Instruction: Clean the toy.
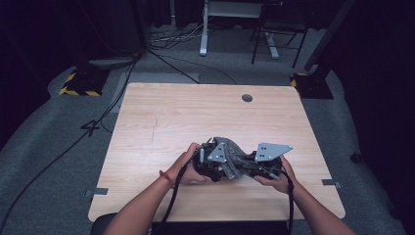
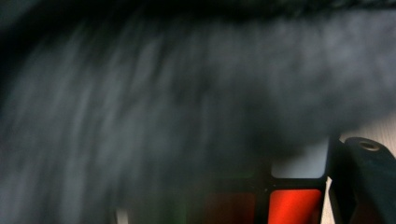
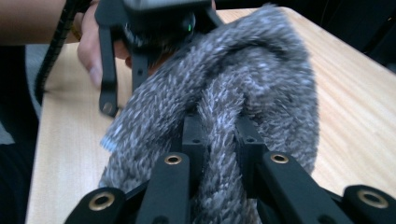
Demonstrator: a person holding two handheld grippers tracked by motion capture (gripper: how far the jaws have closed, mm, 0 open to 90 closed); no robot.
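A grey fuzzy knit cloth (image 1: pixel 234 155) is bunched between my two grippers near the front of the wooden table (image 1: pixel 195 112). My right gripper (image 3: pixel 219 133) is shut on a twisted fold of the cloth (image 3: pixel 261 70). My left gripper (image 1: pixel 210 164) sits just left of it, with the cloth (image 2: pixel 187 116) draped over its camera as a grey blur. Under the cloth, a cube with red and white tiles (image 2: pixel 296 205) rests against the inner side of the one left jaw that shows, and the gripper looks shut on it. The left hand (image 3: pixel 91 56) holds that gripper (image 3: pixel 122 93) beyond the cloth.
A round cable hole (image 1: pixel 247 98) is near the table's far edge. Behind the table stand a white desk leg (image 1: pixel 203 34), a dark stand (image 1: pixel 276 39) and two yellow-and-black bases (image 1: pixel 78 84) (image 1: pixel 308 83). Cables (image 1: pixel 171 63) run over the grey floor.
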